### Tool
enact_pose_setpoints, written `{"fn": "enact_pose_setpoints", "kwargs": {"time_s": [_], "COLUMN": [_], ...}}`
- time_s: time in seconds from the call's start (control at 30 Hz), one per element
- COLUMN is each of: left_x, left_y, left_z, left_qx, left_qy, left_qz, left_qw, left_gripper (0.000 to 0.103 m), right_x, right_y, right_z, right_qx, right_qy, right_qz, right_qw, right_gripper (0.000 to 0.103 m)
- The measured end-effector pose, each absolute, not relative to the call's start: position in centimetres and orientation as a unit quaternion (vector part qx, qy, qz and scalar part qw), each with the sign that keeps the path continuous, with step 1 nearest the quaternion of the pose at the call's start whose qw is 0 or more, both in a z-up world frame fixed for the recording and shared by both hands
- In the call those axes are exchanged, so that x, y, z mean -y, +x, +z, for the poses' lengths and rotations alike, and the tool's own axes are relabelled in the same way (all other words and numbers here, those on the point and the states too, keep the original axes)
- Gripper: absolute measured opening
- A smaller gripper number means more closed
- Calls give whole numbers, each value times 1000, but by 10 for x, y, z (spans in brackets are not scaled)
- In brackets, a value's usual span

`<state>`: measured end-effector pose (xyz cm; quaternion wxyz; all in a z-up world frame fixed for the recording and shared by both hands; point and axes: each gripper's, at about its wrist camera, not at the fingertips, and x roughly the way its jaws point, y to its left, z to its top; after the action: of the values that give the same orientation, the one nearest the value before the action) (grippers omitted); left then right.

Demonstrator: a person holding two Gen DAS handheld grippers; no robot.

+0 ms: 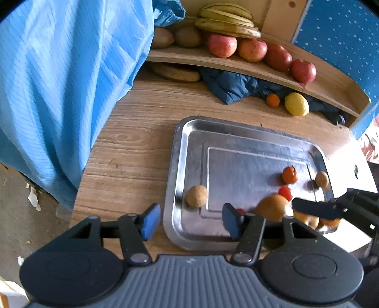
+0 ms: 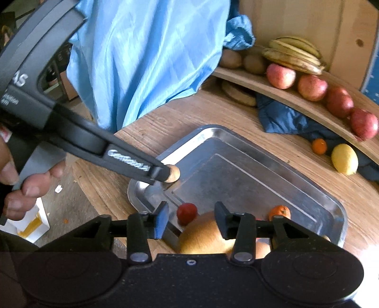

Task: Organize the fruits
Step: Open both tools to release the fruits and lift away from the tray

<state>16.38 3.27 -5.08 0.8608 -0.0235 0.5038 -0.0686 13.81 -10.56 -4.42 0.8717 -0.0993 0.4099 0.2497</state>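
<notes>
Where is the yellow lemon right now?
The lemon lies on the wooden table, beyond the metal tray, just under the shelf of apples, with a small orange fruit beside it.

daylight, bright | glare: metal tray (image 1: pixel 182 142), blown-out right edge | motion blur nearby | fisheye bending, dark corners

A wood-grain desk (image 1: pixel 132 151) fills the middle. A curved wooden shelf (image 1: pixel 327 78) runs along its far edge, with a pale wooden panel (image 1: pixel 281 11) and a blue dotted wall (image 1: pixel 341 33) behind. Light blue cloth (image 1: pixel 59 83) drapes over the desk's left edge, above a dull brown floor (image 1: pixel 14 213)
</notes>
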Motion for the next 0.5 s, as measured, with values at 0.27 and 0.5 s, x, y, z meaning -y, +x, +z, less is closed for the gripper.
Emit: {"fn": "enact_pose_setpoints", "kwargs": {"time_s": [0.27,0.5], "left_x": [-26,-13], "left_y": [144,136], "left_z": [-44,-43], "left_qx": [-510,-524], "left_qy": [19,65], "left_qz": [-90,-106], "left_qw": [855,842], "left_gripper": [96,102], "right_x": [126,149], "right_y": [118,100], "right_z": [-35,-32], "right_qx": [-403,-410], "right_qy": [-68,-39], "right_qz": [218,175], "right_qw": [886,894], "right_gripper": [65,85]}}
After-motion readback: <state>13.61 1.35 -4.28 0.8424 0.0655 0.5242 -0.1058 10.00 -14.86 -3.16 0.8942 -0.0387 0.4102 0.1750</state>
